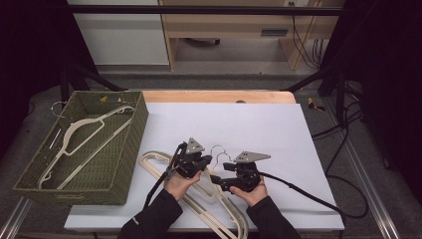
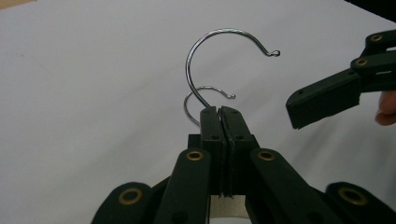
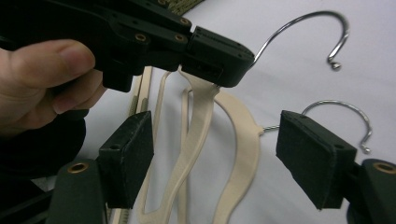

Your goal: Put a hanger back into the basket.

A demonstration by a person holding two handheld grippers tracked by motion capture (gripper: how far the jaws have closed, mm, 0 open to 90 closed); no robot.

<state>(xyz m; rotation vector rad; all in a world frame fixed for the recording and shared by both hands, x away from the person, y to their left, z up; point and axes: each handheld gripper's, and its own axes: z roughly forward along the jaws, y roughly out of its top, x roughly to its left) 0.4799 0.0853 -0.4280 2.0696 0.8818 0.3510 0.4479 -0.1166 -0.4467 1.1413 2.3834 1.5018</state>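
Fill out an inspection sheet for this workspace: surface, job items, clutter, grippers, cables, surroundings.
Surface: white sheet over a wooden table.
Job items: cream hangers with metal hooks lie on the sheet; the upper hanger is lifted by its neck, the lower hanger is beneath it. Green woven basket at left holds another hanger.
Clutter: nothing seen.
Grippers: left gripper shut on the upper hanger; right gripper open, jaws either side of the lower hanger's neck, not touching.
Cables: black cable trails from the right gripper.
Surroundings: dark frame bars, more floor cables at right.

Black grippers [image 1: 199,160], brass rivets, black sleeves [image 1: 154,219]
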